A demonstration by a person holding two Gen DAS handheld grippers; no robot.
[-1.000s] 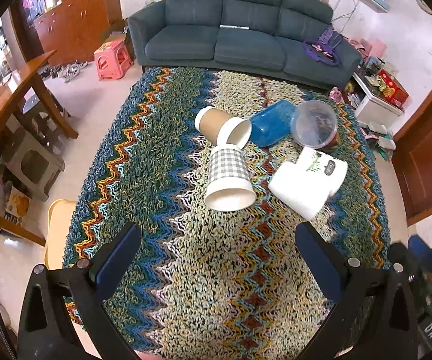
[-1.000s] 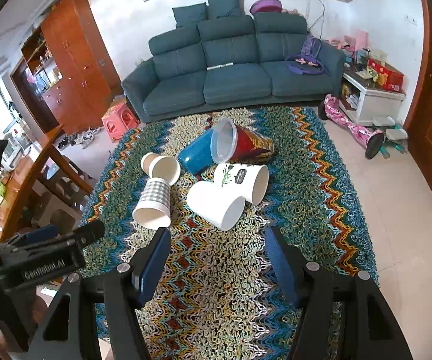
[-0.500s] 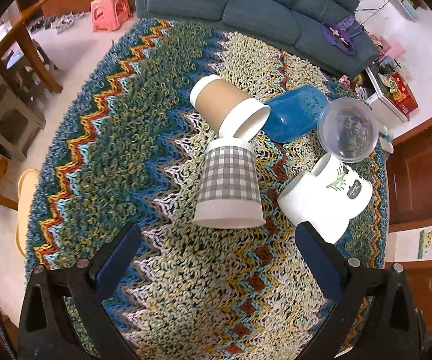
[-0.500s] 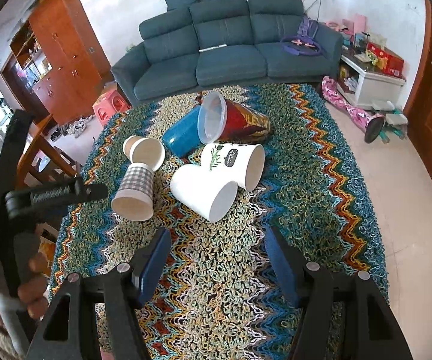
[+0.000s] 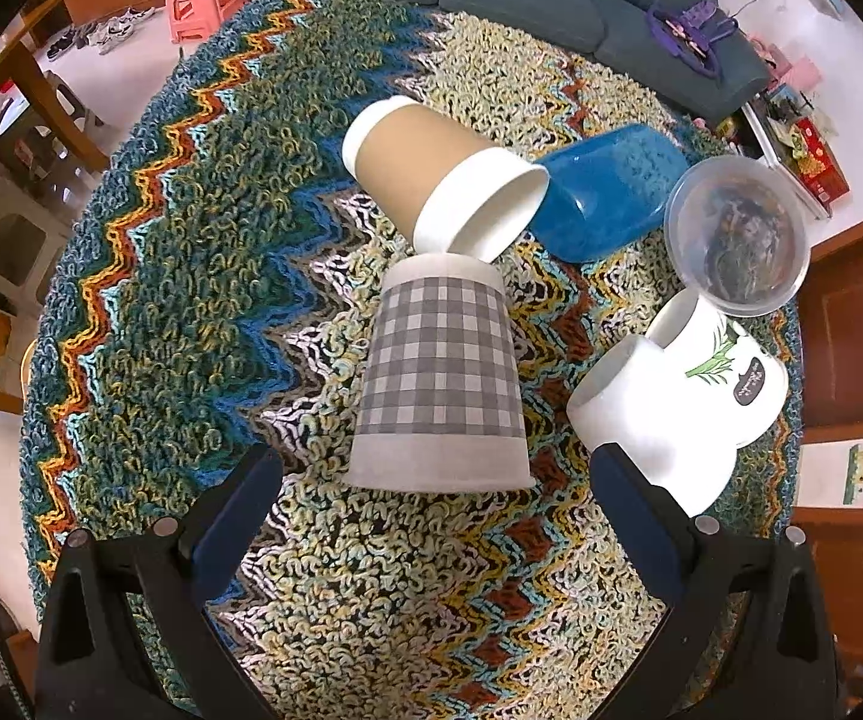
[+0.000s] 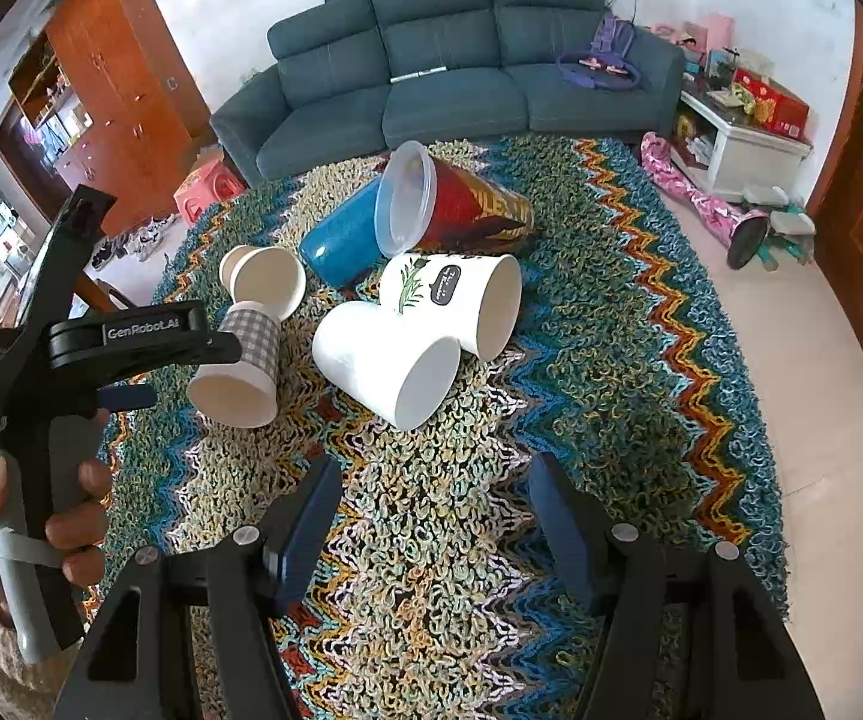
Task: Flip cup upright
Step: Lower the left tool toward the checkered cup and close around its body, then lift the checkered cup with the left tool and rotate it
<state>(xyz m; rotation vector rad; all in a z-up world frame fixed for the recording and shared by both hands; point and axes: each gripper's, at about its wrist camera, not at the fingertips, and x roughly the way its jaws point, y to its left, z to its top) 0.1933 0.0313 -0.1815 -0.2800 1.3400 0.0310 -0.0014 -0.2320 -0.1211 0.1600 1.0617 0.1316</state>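
Observation:
A grey checked paper cup [image 5: 440, 378] lies on its side on the zigzag rug, mouth toward me; it also shows in the right wrist view [image 6: 239, 363]. My left gripper [image 5: 434, 480] is open, its fingers either side of the cup's mouth and just short of it. In the right wrist view the left gripper's body [image 6: 131, 339] hangs over that cup. My right gripper [image 6: 431, 516] is open and empty above the rug, nearer than the plain white cup [image 6: 389, 363].
More cups lie on their sides: a brown one [image 5: 437, 180], a blue one [image 5: 605, 198], a clear-lidded red one [image 6: 449, 204], a white one with a leaf print [image 6: 455, 294]. A teal sofa [image 6: 443, 84] stands behind the rug [image 6: 611, 330].
My left gripper has moved forward and down to the checked cup, which now fills the space between its fingers. My right gripper has moved slightly closer to the cups.

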